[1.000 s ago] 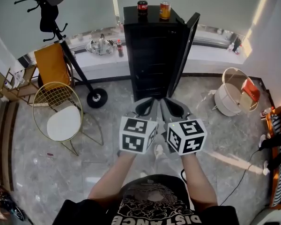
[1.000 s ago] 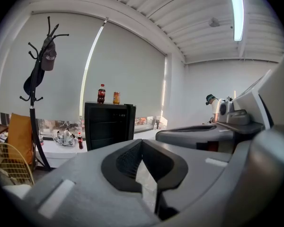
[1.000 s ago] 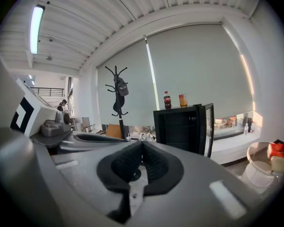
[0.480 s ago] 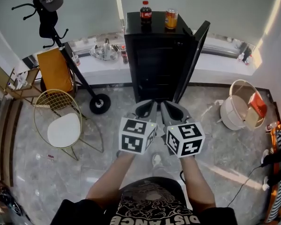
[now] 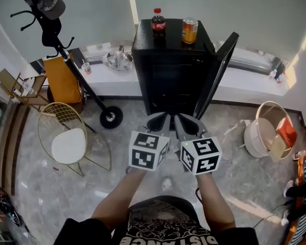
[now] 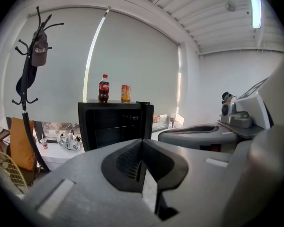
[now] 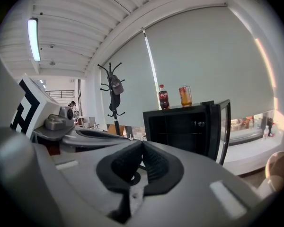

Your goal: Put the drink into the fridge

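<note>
A small black fridge (image 5: 168,65) stands ahead against the window ledge with its door (image 5: 217,73) swung open to the right. On its top stand a dark cola bottle (image 5: 158,22) with a red cap and an orange can (image 5: 189,30). Both also show in the left gripper view, the bottle (image 6: 103,88) beside the can (image 6: 125,93), and in the right gripper view, the bottle (image 7: 164,97) and can (image 7: 185,96). My left gripper (image 5: 160,117) and right gripper (image 5: 182,118) are held side by side in front of the fridge, both shut and empty, well short of it.
A coat stand (image 5: 56,29) with a cap rises at the left, its wheeled base (image 5: 111,117) on the floor. A wire chair (image 5: 69,137) with a white seat stands at left. A white basket (image 5: 265,131) lies at right. A cable (image 5: 255,218) crosses the marble floor.
Both grippers and the view have moved toward the fridge. It now sits nearer and larger in the head view, and the chair and basket have slid outward. The jaws stayed shut.
</note>
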Demonstrator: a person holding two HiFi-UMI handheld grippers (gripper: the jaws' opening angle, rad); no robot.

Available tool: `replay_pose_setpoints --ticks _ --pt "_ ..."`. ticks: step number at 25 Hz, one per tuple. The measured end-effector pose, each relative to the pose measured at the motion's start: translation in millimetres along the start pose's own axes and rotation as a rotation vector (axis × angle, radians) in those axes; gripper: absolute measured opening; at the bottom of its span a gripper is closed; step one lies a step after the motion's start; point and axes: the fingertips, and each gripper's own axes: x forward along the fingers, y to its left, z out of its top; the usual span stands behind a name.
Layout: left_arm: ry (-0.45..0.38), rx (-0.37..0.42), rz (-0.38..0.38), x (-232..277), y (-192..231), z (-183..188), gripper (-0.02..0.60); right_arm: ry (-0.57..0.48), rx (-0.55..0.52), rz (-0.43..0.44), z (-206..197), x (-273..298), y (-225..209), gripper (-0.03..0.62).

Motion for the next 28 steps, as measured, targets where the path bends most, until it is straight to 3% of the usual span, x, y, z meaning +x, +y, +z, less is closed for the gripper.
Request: replay_pose_setpoints --ticks 7,17,28 --pt "0.012 0.011 0.048 35.2 9.7 13.8 0.005 0.001 -0.008 0.054 13.1 27.3 -31.1 0.002" --pt "-0.015 0.025 0.088 55.2 40.7 41.4 0.005 -0.021 -0.035 0.102 37.8 62.8 -38.8 0.002" --pt "-0.049 0.022 0.049 89.7 103.6 69.7 0.005 -0.040 -0.062 0.052 69.6 127.0 -48.8 0.002"
